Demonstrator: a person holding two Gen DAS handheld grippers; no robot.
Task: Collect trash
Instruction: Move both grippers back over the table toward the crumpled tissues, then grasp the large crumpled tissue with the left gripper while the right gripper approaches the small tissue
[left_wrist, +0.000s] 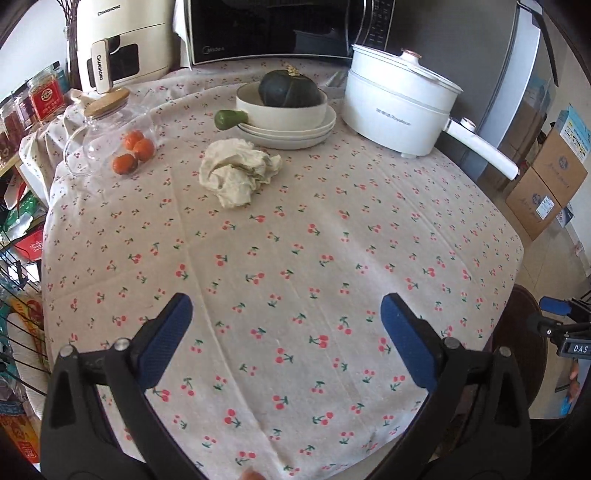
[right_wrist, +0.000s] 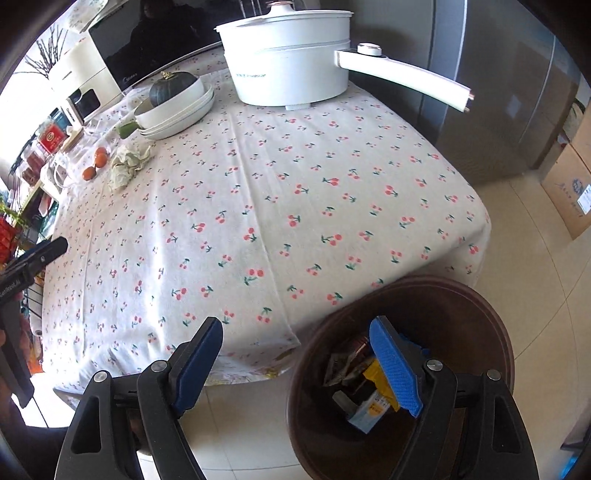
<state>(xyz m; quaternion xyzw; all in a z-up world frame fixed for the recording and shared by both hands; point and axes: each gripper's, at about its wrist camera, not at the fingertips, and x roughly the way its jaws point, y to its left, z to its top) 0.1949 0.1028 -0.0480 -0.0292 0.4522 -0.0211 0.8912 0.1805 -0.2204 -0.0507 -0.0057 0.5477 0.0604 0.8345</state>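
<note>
One piece of trash left on the tabletop (left_wrist: 332, 258), as far as I can see: a crumpled wad of paper/tissue (left_wrist: 238, 170), off-white, upper-centre-left of the left wrist view, just below the stacked plates (left_wrist: 295, 134) and right of the glass jar (left_wrist: 107, 144) w/ orange fruit. In the right wrist view the same wad sits far upper left, small.

Handling, my estimate:
- v. light, soft, compressible. Should collapse under the pads, no breakage risk.
- Not slippery; creased surface ought to give good friction.
- Loose folds stick out lower edge and right side. A pinch on one flap alone may unfurl or tear it.
- Best hold prob. across the bulky middle of the wad, pads either side, coming from above. Cherry-print cloth beneath is soft too, so go too deep and the cloth gets nipped as well.
- Plates, green object (left_wrist: 229, 119) and jar are near; approach from the open lower side of the frame looks cleanest.

Tool state:
- left tool (left_wrist: 286, 332): spread wide, nothing between the pads, over bare cloth, well apart from the wad.
- right tool (right_wrist: 295, 365): spread, empty, hanging over the brown bin (right_wrist: 480, 314) at lower right beside the tabletop's corner. Bin already holds wrappers and a small carton.

Left tool is nearer the wad; bin is at the opp. side, so a carry across the tabletop is needed.
</note>
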